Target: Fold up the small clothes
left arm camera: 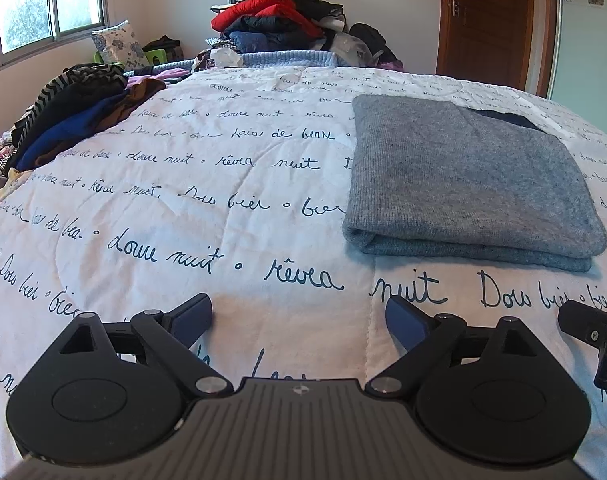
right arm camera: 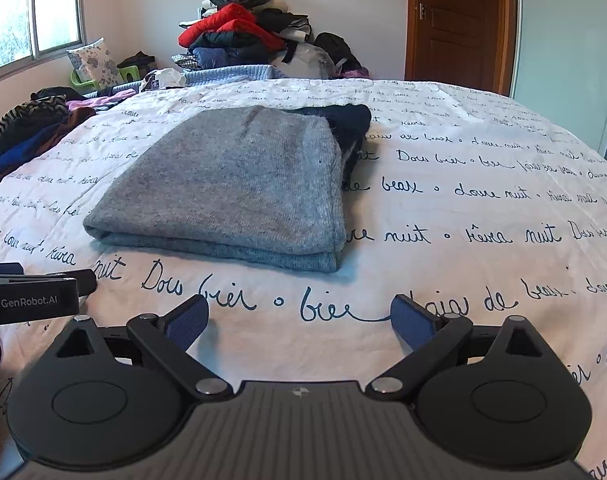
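Lying folded on the bedspread [right arm camera: 463, 208], the grey sweater [right arm camera: 231, 188] sits ahead-left of the right gripper [right arm camera: 299, 320] and ahead-right of the left gripper [left arm camera: 299, 316]; both jaws gape apart, empty, roughly equally near.

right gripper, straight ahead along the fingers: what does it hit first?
Probably the folded grey sweater. The right gripper is open and empty, with only bare quilt between it and the sweater's near fold. Its height above the bed is unclear.

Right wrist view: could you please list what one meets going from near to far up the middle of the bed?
Right gripper → grey folded sweater → dark garment → blue knit blanket → clothes pile.
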A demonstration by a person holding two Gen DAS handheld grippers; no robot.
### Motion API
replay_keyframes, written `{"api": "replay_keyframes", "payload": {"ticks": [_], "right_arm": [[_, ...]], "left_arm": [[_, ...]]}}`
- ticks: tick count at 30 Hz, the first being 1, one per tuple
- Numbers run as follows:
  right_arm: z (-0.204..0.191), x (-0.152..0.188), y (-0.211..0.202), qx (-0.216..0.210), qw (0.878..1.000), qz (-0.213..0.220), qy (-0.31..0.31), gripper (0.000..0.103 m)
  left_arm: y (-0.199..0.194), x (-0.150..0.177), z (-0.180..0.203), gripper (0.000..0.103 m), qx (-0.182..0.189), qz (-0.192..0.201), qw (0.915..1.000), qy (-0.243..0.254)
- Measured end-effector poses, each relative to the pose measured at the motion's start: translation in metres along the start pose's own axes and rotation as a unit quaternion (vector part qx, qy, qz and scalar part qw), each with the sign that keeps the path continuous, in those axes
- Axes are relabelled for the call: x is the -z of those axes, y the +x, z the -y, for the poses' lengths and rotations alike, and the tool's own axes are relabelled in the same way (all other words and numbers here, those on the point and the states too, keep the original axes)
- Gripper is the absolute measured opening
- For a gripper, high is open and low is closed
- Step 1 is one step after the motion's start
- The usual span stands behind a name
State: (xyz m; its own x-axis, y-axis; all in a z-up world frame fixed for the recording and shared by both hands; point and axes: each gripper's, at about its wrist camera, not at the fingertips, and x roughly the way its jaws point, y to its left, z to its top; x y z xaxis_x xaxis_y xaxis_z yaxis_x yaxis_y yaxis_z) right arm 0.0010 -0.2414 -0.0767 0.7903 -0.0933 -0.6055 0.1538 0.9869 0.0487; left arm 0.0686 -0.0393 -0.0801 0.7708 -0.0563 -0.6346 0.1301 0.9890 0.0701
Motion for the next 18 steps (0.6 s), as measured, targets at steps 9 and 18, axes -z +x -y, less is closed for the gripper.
{"api": "replay_keyframes", "payload": {"ticks": [9,18], "right_arm": [[0.001,0.005,0.014,0.009,1.000,-0.009,-0.007,0.103],[-0.002,0.011,0.015,0.018,1.000,-0.001,-0.017,0.103]], "left_arm": [[0.002,0.004,0.004,0.100,-0.011,0.005,0.9999,0.006],[0.004,0.005,0.000,0.103,-0.009,0.001,0.9999,-0.008]]}}
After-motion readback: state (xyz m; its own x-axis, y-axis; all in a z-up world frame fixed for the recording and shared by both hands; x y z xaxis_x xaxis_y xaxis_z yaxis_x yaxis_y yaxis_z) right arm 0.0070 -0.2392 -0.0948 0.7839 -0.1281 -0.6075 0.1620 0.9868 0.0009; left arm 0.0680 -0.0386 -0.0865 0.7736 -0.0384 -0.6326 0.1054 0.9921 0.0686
